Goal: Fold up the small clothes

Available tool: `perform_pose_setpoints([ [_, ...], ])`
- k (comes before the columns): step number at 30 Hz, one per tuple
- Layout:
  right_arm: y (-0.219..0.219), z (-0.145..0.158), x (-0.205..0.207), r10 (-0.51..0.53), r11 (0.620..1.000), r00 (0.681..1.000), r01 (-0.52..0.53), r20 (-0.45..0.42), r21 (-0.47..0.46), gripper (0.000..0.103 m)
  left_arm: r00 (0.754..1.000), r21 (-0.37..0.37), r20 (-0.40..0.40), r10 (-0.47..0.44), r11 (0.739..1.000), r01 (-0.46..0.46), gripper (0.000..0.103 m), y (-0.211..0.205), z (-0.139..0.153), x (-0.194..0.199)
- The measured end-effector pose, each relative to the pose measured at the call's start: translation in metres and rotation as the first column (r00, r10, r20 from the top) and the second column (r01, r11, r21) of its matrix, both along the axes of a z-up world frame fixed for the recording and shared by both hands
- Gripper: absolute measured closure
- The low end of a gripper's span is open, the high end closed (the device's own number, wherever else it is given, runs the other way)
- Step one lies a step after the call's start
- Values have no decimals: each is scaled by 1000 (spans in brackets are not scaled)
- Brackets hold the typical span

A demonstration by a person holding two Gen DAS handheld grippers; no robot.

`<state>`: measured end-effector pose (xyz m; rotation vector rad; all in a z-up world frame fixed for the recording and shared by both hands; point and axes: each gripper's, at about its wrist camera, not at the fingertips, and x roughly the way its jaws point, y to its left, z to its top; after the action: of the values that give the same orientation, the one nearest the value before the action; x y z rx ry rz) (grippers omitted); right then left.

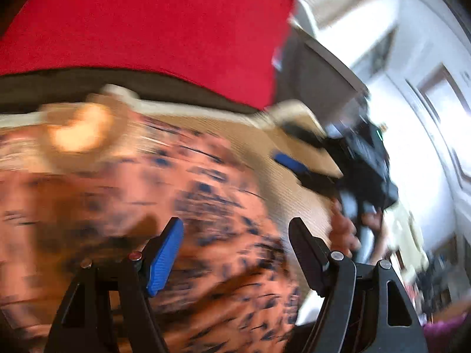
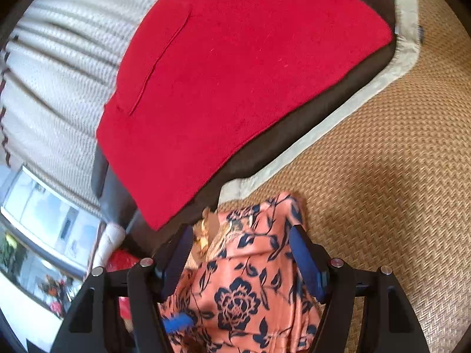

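Note:
A small orange garment with a dark blue flower print (image 2: 241, 282) lies on a woven tan mat (image 2: 382, 176). In the right wrist view it lies between and under the fingers of my right gripper (image 2: 241, 235), whose jaws stand wide apart. In the left wrist view the same garment (image 1: 132, 206) is blurred by motion and fills the lower left. My left gripper (image 1: 235, 229) is open above it, with nothing between the fingers. My right gripper also shows in the left wrist view (image 1: 306, 153), held by a hand.
A red cloth (image 2: 235, 73) lies on a dark surface just beyond the mat's pale border (image 2: 323, 129). A white knitted blanket (image 2: 59, 73) lies to the left. A bright room and window (image 1: 426, 117) lie to the right.

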<state>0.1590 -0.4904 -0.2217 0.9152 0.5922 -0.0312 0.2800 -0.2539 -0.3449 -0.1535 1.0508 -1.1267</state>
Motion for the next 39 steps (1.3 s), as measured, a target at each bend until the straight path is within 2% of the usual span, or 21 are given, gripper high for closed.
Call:
perform_pose_setpoints([
  [2, 14, 2, 7, 46, 998, 998, -48, -30, -49, 36, 993, 44, 43, 114, 992, -116, 28, 34, 3, 14],
  [3, 23, 2, 12, 68, 995, 996, -72, -52, -76, 43, 981, 69, 63, 181, 980, -185, 28, 53, 3, 22],
  [5, 39, -2, 22, 118, 985, 987, -130, -109, -113, 51, 946, 128, 88, 313, 938, -322, 28, 91, -2, 38],
  [6, 46, -6, 28, 143, 979, 980, -161, -140, -122, 52, 930, 151, 99, 355, 918, -367, 29, 102, -5, 43],
  [8, 59, -15, 37, 157, 969, 966, -190, -205, -155, 52, 890, 226, 143, 433, 861, -456, 28, 126, -14, 53],
  [10, 68, -29, 49, 168, 963, 946, -218, -278, -159, 52, 866, 327, 183, 466, 802, -500, 29, 136, -31, 61],
  [12, 72, -41, 58, 160, 964, 936, -216, -313, -153, 52, 856, 406, 186, 483, 755, -514, 29, 145, -50, 66],
  [13, 75, -41, 62, 151, 960, 940, -214, -307, -181, 52, 854, 420, 197, 482, 745, -518, 29, 146, -54, 66],
  [15, 79, -40, 69, 136, 950, 935, -217, -328, -226, 52, 858, 458, 275, 435, 725, -514, 29, 143, -56, 62],
  [18, 83, -40, 76, 85, 946, 934, -185, -348, -265, 53, 865, 495, 327, 380, 710, -500, 30, 135, -57, 55],
  [20, 88, -35, 80, 69, 943, 935, -175, -347, -282, 52, 861, 502, 347, 372, 702, -506, 31, 130, -53, 50],
  [21, 93, -31, 80, 85, 945, 942, -180, -326, -274, 52, 859, 495, 351, 372, 706, -507, 31, 126, -50, 47],
  [24, 116, -19, 86, 185, 935, 945, -254, -270, -247, 52, 859, 424, 364, 360, 757, -497, 31, 117, -32, 33],
  [26, 139, -14, 91, 259, 909, 932, -324, -254, -262, 52, 859, 419, 386, 337, 765, -489, 31, 107, -29, 26],
  [28, 161, -18, 98, 319, 885, 908, -388, -271, -258, 52, 869, 479, 385, 310, 738, -475, 31, 99, -39, 26],
  [29, 169, -22, 98, 324, 876, 898, -404, -296, -265, 52, 885, 524, 354, 301, 721, -455, 31, 96, -52, 28],
  [30, 174, -28, 100, 319, 864, 888, -416, -332, -282, 51, 897, 545, 323, 303, 715, -438, 31, 96, -61, 30],
  [32, 181, -35, 100, 316, 844, 878, -433, -359, -316, 51, 893, 546, 344, 289, 713, -441, 31, 95, -58, 26],
  [34, 180, -28, 92, 321, 847, 879, -433, -353, -309, 51, 894, 534, 351, 279, 725, -436, 31, 95, -47, 18],
  [37, 174, -22, 74, 330, 863, 893, -416, -305, -285, 51, 883, 483, 350, 313, 747, -457, 31, 114, -27, 2],
  [39, 173, -23, 64, 338, 853, 886, -431, -318, -294, 52, 877, 449, 346, 335, 761, -468, 31, 127, -19, -12],
])
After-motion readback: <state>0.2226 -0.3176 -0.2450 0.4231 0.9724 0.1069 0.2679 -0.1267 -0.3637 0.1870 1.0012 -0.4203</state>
